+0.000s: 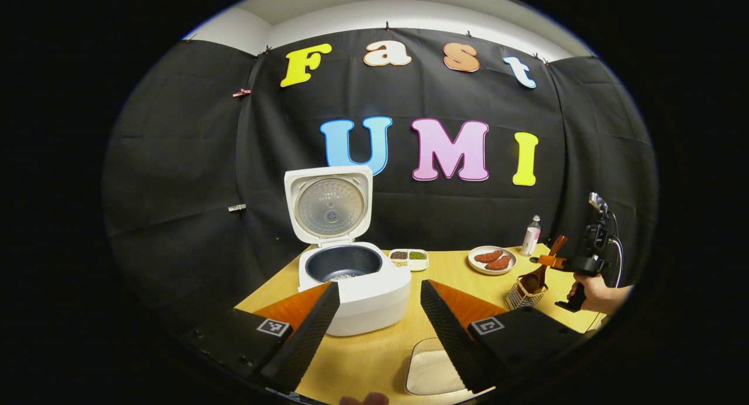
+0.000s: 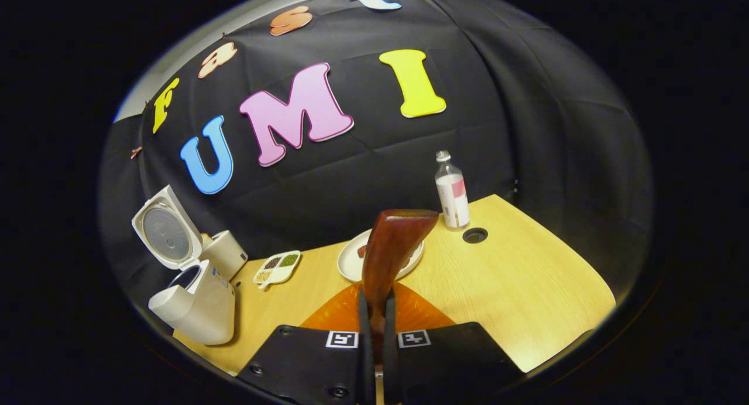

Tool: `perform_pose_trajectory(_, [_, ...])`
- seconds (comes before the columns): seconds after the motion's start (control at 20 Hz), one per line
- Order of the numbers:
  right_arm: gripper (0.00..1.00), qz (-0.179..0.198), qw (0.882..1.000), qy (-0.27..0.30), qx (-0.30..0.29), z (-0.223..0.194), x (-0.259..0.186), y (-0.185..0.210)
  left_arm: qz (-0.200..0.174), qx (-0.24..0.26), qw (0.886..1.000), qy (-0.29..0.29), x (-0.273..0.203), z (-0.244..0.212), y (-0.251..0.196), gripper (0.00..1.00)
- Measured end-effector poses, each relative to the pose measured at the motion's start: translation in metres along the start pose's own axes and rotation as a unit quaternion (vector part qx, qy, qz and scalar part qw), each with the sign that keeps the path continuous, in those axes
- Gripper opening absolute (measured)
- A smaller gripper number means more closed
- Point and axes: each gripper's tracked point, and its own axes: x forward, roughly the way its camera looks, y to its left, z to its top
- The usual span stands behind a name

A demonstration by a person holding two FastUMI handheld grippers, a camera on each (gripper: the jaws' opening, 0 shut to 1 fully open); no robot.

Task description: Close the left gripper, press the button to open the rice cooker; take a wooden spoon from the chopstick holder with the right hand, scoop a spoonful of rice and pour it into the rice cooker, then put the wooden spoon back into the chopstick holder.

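The white rice cooker [image 1: 357, 288] stands open with its lid [image 1: 330, 206] upright; a few pale grains lie in its dark pot [image 1: 343, 263]. My left gripper [image 1: 380, 323] is open just in front of it, holding nothing. A white container of rice [image 1: 433, 370] lies under the right finger. At the far right, my right gripper [image 1: 550, 260], held by a hand [image 1: 600, 294], is shut on the wooden spoon [image 1: 537, 278], whose bowl sits down in the wire chopstick holder [image 1: 522, 297]. In the right gripper view, the gripper [image 2: 377, 317] clamps the spoon's handle [image 2: 392, 253].
A plate [image 1: 491, 260] with reddish-brown pieces, a small bottle [image 1: 531, 235] and a divided dish [image 1: 408, 257] of grains stand along the back of the wooden table [image 1: 374, 358]. From the right gripper, the bottle [image 2: 452, 191] stands beside a round hole [image 2: 474, 235] in the tabletop.
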Motion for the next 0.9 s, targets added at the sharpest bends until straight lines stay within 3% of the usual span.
perform_pose_trajectory(0.25, [0.1, 0.002, 0.999, -0.043, -0.031, 0.051, -0.035, 0.018, -0.006, -0.008, 1.0, -0.006, -0.008, 0.002, 0.009, 0.96])
perform_pose_trajectory(0.55, [0.1, 0.064, 0.995, -0.061, -0.043, 0.091, -0.123, 0.107, -0.023, -0.003, 1.0, -0.015, -0.013, 0.009, 0.032, 0.96])
perform_pose_trajectory(0.75, [0.1, 0.114, 0.991, -0.037, -0.061, 0.066, -0.179, 0.177, -0.037, -0.009, 0.999, -0.009, -0.017, 0.001, 0.047, 0.96])
perform_pose_trajectory(0.9, [0.1, 0.123, 0.988, -0.01, -0.096, 0.02, -0.206, 0.208, -0.04, -0.008, 0.999, -0.007, -0.016, -0.003, 0.059, 0.96])
